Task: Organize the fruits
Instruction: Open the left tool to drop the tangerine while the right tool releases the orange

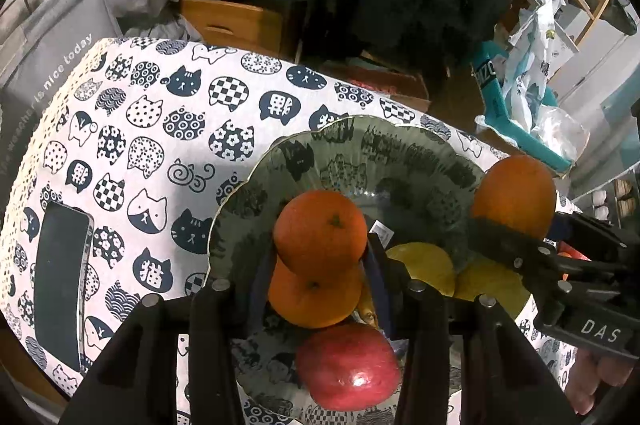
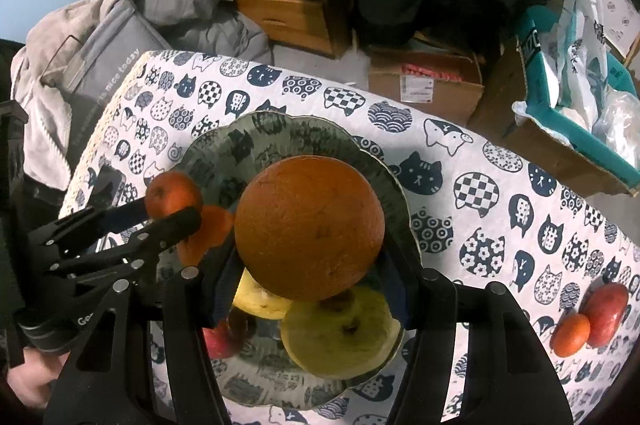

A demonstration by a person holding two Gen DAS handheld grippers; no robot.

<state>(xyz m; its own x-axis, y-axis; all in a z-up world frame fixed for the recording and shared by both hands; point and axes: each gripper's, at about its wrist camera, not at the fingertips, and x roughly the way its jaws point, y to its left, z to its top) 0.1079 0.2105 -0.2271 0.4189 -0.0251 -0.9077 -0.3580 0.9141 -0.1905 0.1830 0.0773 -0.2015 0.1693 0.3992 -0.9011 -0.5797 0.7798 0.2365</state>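
Black tool (image 1: 320, 265) arms with silver screws and "DAS" lettering.

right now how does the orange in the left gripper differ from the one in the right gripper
The left gripper holds a small orange; the right gripper holds a big orange, clearly larger. The small orange shows a dark stem spot and smooth, glossy skin; the big orange looks duller and pitted. The small orange sits on another fruit; the big orange hangs over the plate. Both are round, orange and gripped.

The right gripper (image 2: 310, 261) clamps a large orange (image 2: 309, 227) above the green patterned plate (image 2: 280, 133); the left gripper (image 2: 176, 203) grips a mandarin (image 2: 173, 193) over the plate's left side; two yellow fruits (image 2: 340, 337) lie beneath; an apple (image 2: 606, 313) and small mandarin (image 2: 570, 335) rest on the cat-print tablecloth (image 2: 480, 193).
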